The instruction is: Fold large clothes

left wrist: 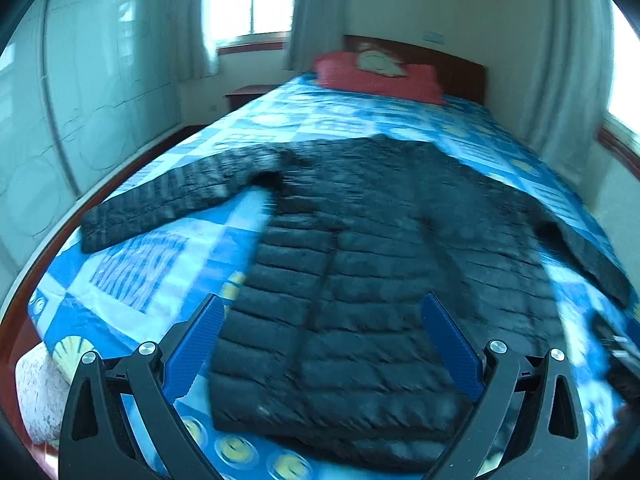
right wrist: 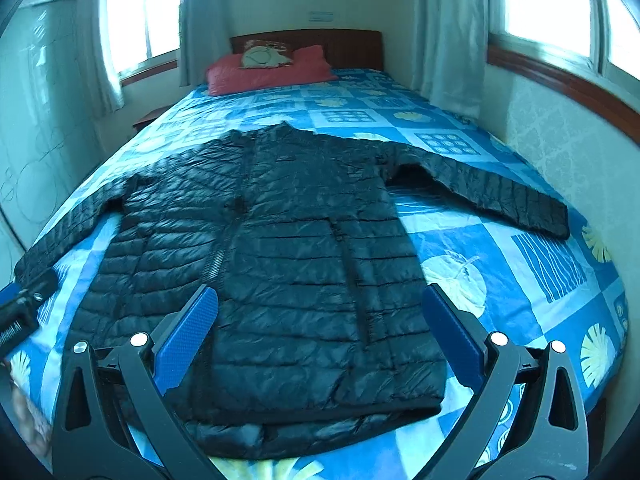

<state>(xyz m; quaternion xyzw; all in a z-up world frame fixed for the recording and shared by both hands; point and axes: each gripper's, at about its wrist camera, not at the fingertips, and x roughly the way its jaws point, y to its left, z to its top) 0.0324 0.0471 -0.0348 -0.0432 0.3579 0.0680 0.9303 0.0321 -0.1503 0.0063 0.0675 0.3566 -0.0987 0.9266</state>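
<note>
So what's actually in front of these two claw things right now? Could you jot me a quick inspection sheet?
Surface: bed with a blue patterned cover, mostly bare around the coat.
Job's things: black quilted jacket laid flat, unfolded, both sleeves spread outward, hem nearest the grippers.
Clutter: red pillow with a pale cushion on it, at the headboard.
Grippers: left gripper open, above the hem, holding nothing; right gripper open, also empty.
Cables: nothing seen.
Surroundings: windows with pale curtains, wooden headboard, a small bedside table on the left, a glossy wardrobe wall on the left.
</note>
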